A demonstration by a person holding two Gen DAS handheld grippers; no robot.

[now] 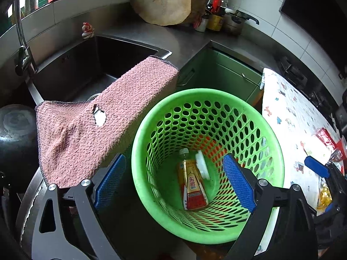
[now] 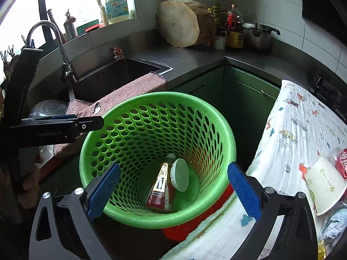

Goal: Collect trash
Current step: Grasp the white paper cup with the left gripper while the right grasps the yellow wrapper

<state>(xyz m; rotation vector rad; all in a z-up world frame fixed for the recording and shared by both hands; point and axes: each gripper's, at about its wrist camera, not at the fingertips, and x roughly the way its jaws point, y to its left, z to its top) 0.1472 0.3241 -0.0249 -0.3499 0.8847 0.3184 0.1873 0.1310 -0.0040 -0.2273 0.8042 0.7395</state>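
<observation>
While both grippers hover over the green basket (image 2: 156,151) with fingers spread and empty, a bottle (image 1: 192,186) and white lid (image 2: 179,174) already lie inside. A paper cup (image 2: 325,186) and wrappers (image 2: 340,162) wait on the cloth-covered surface (image 2: 292,130), probably the right gripper's (image 2: 173,192) next pick; the left gripper (image 1: 173,182) looks idle.

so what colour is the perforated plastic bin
The perforated plastic bin is bright green, clearest from the right wrist.

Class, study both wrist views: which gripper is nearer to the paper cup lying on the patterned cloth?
Right. The right gripper hangs over the green basket, next to the paper cup. The left gripper is over the basket's far side, beside the pink towel.
</observation>
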